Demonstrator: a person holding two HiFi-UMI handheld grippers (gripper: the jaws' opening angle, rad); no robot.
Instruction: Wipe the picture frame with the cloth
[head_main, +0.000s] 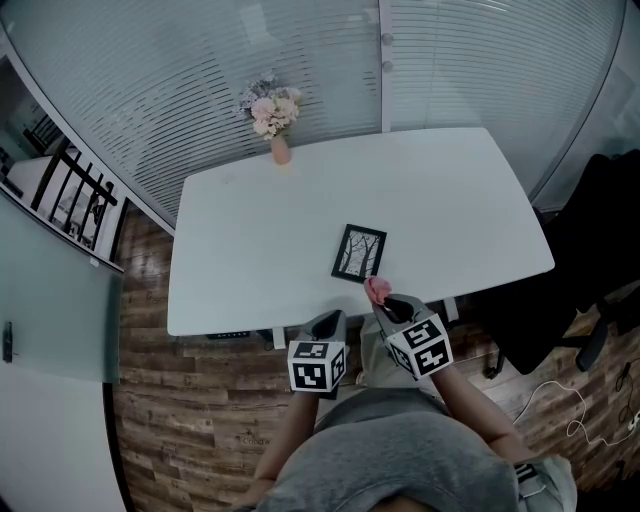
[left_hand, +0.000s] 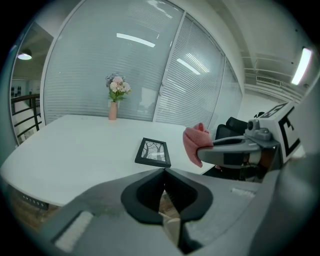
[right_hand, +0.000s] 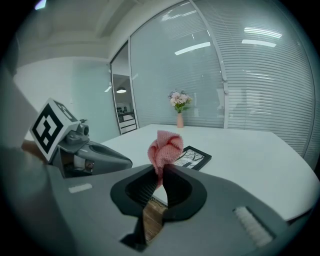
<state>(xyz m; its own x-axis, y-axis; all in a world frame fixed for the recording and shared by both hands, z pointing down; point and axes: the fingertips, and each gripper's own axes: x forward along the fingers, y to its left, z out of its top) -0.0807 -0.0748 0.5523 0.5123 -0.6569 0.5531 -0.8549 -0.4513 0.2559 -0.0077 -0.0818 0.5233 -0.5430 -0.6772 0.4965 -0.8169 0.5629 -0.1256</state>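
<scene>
While the right tool (right_hand: 161, 172) has its jaws clamped on a bunched pink cloth (right_hand: 165, 149) that sticks up from between them, the left tool (left_hand: 164, 174) has its jaws pressed together with nothing in them. Both hang just off the near edge of the desk (head_main: 250, 230), in front of the person's body. The cloth is in hand, so the pick-up part of the job looks done. The wiping itself does not seem to be under way: the cloth is in the air, near the picture frame (head_main: 359, 253) but not touching it. Nothing shows whether any of the glass has been cleaned. The frame lies flat on the desk close to that near edge, just beyond the cloth. It has a narrow black border around a pale print of bare branches. What seems left is to bring the cloth down onto it and rub across the face and border, perhaps with the empty left tool steadying a corner. The desk is white and smooth with rounded corners. Apart from the frame it carries only a small pink vase (head_main: 281, 150) of pale flowers at its far edge, well apart from the frame. Behind the vase runs a glass wall (head_main: 470, 60) lined with horizontal blinds. The floor (head_main: 170, 400) is dark wood planking, with a white cable (head_main: 560, 400) trailing across it at the right. A black chair (head_main: 600, 230) stands beside the desk's right end, and a black railing (head_main: 75, 195) shows at the left.
</scene>
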